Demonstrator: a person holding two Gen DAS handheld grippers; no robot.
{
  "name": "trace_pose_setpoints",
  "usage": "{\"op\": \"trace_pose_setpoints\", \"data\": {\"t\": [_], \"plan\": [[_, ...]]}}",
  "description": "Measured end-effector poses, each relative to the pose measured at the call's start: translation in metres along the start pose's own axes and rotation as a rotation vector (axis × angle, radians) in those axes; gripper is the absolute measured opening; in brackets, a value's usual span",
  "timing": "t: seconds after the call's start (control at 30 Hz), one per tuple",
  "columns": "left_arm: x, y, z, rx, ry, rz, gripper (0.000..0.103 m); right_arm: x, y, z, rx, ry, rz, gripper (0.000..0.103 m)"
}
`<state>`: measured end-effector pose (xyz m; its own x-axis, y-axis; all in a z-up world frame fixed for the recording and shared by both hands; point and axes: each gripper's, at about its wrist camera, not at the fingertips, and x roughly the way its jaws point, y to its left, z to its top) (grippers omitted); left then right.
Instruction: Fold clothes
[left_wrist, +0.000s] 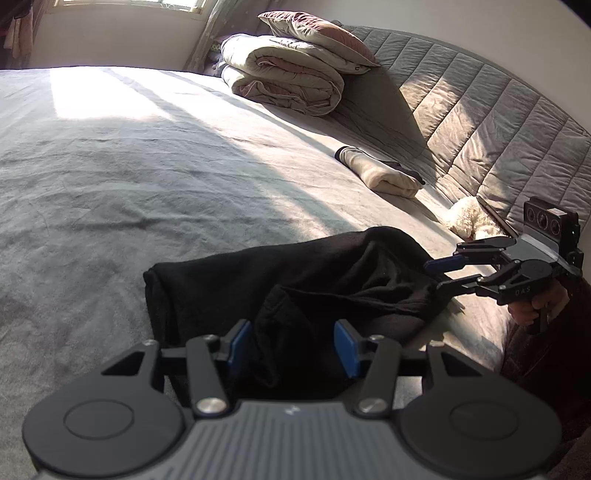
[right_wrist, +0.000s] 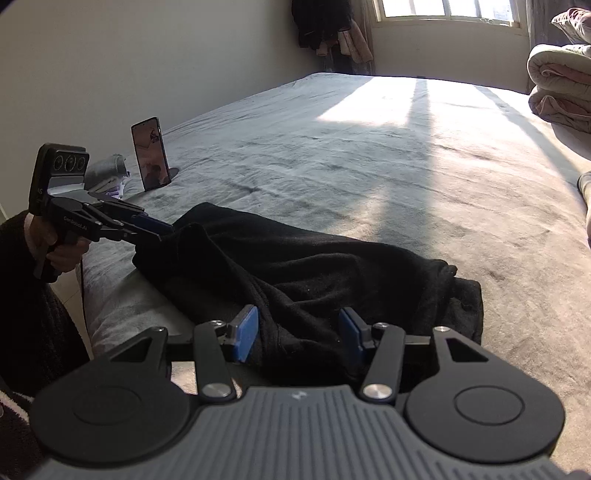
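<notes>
While looking from the left wrist: crumpled black fabric garment (left_wrist: 295, 284) lying bunched on the grey bed sheet (left_wrist: 110, 184) near the bed's edge. Left gripper (left_wrist: 293, 343) with blue-padded fingers (left_wrist: 240, 341) spread wide, a fold of the black cloth between them, not pinched. Right gripper (left_wrist: 441, 275) at the garment's far right end, fingers apart. Further back: folded cream towel (left_wrist: 384, 171), rolled beige quilt (left_wrist: 284, 77), white plush toy (left_wrist: 469, 221) beside the quilted grey headboard (left_wrist: 498, 122).

From the right wrist: right gripper (right_wrist: 299, 332) fingers (right_wrist: 247, 332) wide open astride the garment's (right_wrist: 295, 266) near end. Left gripper (right_wrist: 162, 230) at the far corner; grip on cloth impossible to tell here. Upright black smartphone (right_wrist: 150, 158) standing behind
</notes>
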<state>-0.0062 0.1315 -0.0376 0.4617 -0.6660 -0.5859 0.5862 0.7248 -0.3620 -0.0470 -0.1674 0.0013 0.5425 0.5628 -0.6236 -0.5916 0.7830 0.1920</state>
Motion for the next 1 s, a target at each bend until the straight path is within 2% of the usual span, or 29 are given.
{"op": "trace_pose_setpoints", "data": {"t": [0.13, 0.23, 0.27, 0.3, 0.33, 0.4, 0.57, 0.7, 0.77, 0.8, 0.83, 0.87, 0.9, 0.97, 1.0], "plan": [[0.012, -0.005, 0.003, 0.019, -0.001, -0.007, 0.050, 0.021, 0.010, -0.001, -0.066, 0.066, 0.017, 0.052], [0.020, -0.010, 0.002, 0.056, 0.000, 0.002, 0.043, 0.029, 0.016, -0.007, -0.119, 0.100, 0.003, 0.044], [0.021, -0.012, 0.001, 0.074, 0.001, 0.003, 0.030, 0.031, 0.018, -0.010, -0.137, 0.110, -0.010, 0.040], [0.021, -0.013, 0.000, 0.085, 0.002, -0.002, 0.019, 0.031, 0.016, -0.011, -0.140, 0.114, -0.019, 0.026], [0.020, -0.012, -0.001, 0.083, 0.002, -0.015, 0.013, 0.029, 0.013, -0.010, -0.125, 0.109, -0.014, 0.016], [0.016, -0.009, -0.002, 0.071, -0.001, -0.047, 0.013, 0.024, 0.008, -0.008, -0.095, 0.100, -0.004, 0.003], [0.005, -0.005, -0.005, 0.048, -0.006, -0.121, 0.013, 0.007, -0.007, -0.004, -0.040, 0.053, 0.029, 0.003], [0.009, -0.010, -0.012, 0.097, 0.096, -0.153, 0.014, 0.004, -0.010, -0.004, -0.042, 0.078, 0.062, 0.003], [0.011, -0.011, -0.016, 0.110, 0.140, -0.175, 0.015, 0.007, -0.011, -0.005, -0.037, 0.128, 0.079, 0.005], [0.009, -0.009, -0.016, 0.094, 0.142, -0.197, 0.017, 0.010, -0.012, -0.006, -0.029, 0.158, 0.088, 0.009], [0.005, -0.006, -0.017, 0.070, 0.139, -0.227, 0.023, 0.011, -0.013, -0.006, -0.019, 0.183, 0.099, 0.019], [0.001, -0.002, -0.017, 0.045, 0.135, -0.257, 0.026, 0.010, -0.014, -0.007, -0.014, 0.195, 0.109, 0.019], [-0.003, 0.001, -0.017, 0.020, 0.131, -0.287, 0.035, 0.008, -0.015, -0.006, -0.010, 0.190, 0.118, 0.019], [-0.011, 0.008, -0.016, -0.029, 0.108, -0.321, 0.047, -0.001, -0.021, -0.003, 0.016, 0.147, 0.122, 0.024], [-0.017, 0.012, -0.014, -0.050, 0.080, -0.303, 0.049, -0.008, -0.026, -0.001, 0.046, 0.109, 0.113, 0.038]]}}
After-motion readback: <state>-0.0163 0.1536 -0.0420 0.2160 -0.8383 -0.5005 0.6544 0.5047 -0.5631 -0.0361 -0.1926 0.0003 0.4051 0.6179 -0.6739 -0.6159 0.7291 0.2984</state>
